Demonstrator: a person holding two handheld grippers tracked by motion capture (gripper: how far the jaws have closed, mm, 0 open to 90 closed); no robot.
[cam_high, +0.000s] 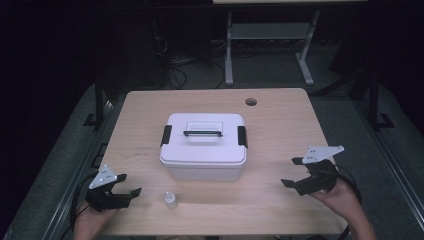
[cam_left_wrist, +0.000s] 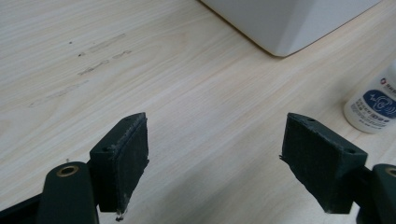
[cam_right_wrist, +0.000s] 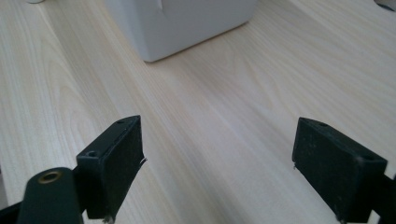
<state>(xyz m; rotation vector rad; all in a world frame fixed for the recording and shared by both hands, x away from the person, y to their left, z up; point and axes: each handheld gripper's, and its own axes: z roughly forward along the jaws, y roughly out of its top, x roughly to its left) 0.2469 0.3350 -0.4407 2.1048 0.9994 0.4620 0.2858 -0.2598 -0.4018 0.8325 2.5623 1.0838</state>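
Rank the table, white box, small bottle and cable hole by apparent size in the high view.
1. Table
2. White box
3. Small bottle and cable hole look alike; the hole lies farther away, so unranked.

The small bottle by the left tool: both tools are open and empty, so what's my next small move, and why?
Probably ease the left tool toward the small bottle and straddle it. Its jaws stand wide with nothing between them, and the bottle stands upright on the table just beside it, apart from the closed white box. The right tool is farther off.
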